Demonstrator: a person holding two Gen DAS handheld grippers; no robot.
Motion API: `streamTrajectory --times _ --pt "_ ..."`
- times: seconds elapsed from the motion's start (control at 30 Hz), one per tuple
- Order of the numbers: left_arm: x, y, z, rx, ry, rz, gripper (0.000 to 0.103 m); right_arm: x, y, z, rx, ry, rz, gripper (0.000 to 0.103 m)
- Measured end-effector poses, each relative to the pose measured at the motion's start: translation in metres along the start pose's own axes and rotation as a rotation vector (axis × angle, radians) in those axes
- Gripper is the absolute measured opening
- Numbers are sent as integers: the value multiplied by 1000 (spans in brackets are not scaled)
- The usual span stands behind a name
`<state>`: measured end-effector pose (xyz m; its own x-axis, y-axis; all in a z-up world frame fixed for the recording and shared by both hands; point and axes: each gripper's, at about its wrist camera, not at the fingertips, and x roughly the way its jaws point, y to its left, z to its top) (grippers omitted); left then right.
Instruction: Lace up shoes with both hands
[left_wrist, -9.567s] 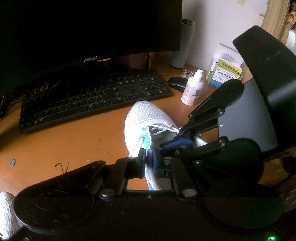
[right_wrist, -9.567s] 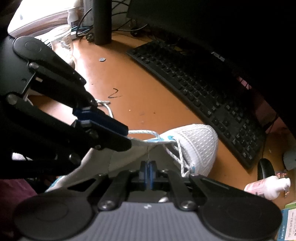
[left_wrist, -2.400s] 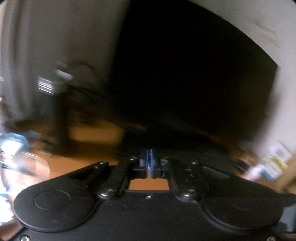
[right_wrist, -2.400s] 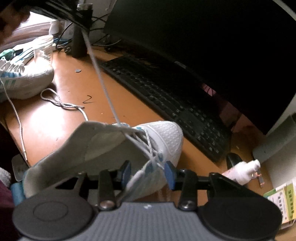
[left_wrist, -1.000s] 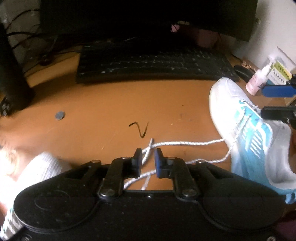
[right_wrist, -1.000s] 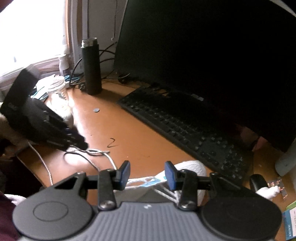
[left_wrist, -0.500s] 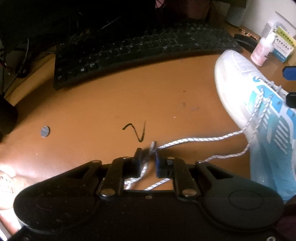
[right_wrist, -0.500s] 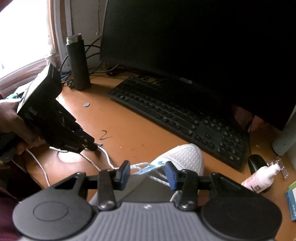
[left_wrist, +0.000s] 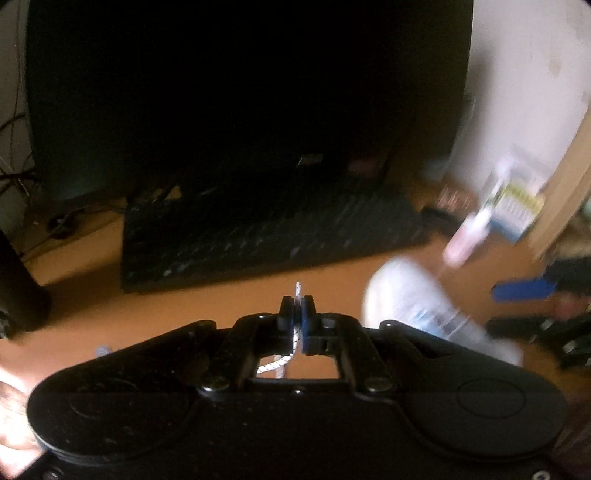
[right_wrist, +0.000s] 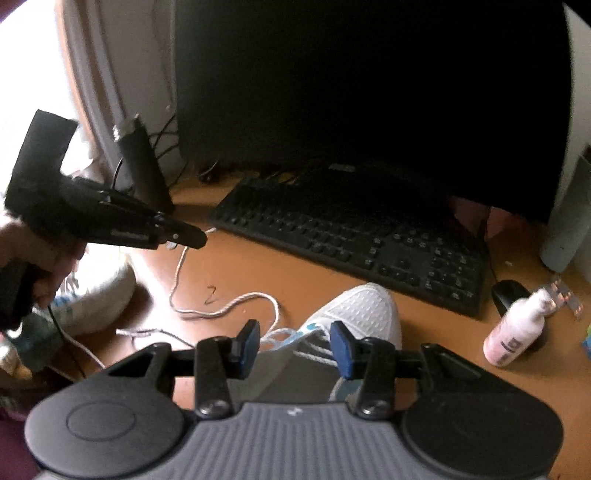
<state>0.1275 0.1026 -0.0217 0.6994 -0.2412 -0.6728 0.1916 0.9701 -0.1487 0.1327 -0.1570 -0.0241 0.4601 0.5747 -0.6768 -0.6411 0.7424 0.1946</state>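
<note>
Left claw (left_wrist: 296, 312) raised | pinching braided white lace (right_wrist: 225, 308) | mesh shoe (right_wrist: 364, 308)

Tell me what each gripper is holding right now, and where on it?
Left gripper pinches the white shoelace near its free end, tip poking past the fingers. Right gripper holds nothing, open over the shoe.

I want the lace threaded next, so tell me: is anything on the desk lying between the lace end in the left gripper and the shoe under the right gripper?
Nothing visible blocks it. The left gripper is shut on the lace, whose slack crosses bare desk toward the shoe. The keyboard sits farther back.
</note>
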Motion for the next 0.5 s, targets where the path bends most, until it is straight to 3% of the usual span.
streamTrajectory --times 0.07,0.23,0.3,0.37,0.5 --pt "-9 -26 6 79 -44 -68 1 -6 -8 2 58 -19 23 43" --pt "-10 -77 1 229 -73 -173 1 -29 -45 1 370 -110 144 43" --pt "-7 -93 -3 258 -72 -217 1 -36 -62 -3 513 -142 197 40" --pt "-5 -109 -8 299 -70 -243 1 -39 -74 -9 603 -147 227 27" --pt "-2 -122 -14 316 -65 -286 1 -39 -89 -22 734 -129 273 26"
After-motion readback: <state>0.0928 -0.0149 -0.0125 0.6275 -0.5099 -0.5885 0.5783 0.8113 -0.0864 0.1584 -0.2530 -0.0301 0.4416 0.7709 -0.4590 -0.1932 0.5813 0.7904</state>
